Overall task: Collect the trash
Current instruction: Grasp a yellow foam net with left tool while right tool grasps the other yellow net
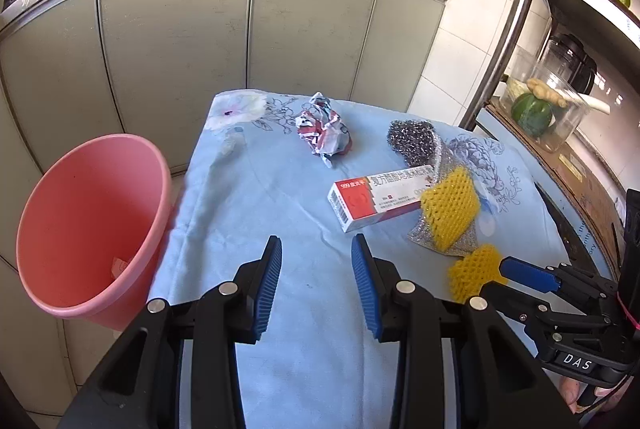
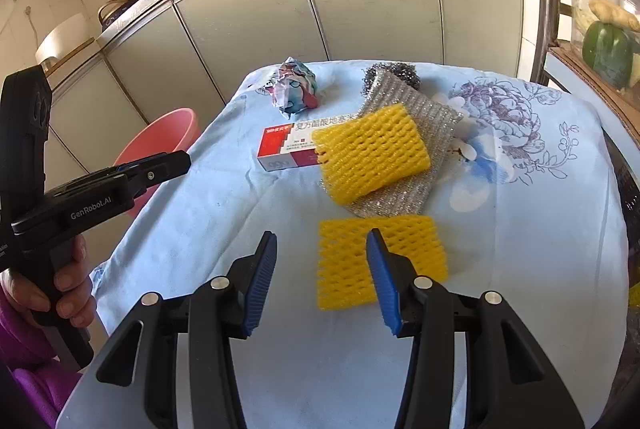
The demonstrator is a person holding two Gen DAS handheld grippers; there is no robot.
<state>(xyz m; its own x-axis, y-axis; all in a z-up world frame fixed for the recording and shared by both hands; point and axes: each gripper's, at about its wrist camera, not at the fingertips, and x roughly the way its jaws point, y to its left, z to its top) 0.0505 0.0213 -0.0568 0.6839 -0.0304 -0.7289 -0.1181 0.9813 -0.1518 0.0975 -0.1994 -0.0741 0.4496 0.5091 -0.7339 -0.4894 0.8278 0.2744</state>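
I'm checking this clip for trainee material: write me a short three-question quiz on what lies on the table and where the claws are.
1. True or false: the left claw is closed on the crumpled paper ball.
2. Which item lies closest in front of the right claw?
A. the medicine box
B. the flat yellow foam net
C. the steel scourer
3. Fill in: the pink bucket stands off the table's ____ edge, as the left wrist view shows it.

Key:
1. False: both claws are open and empty.
2. B
3. left
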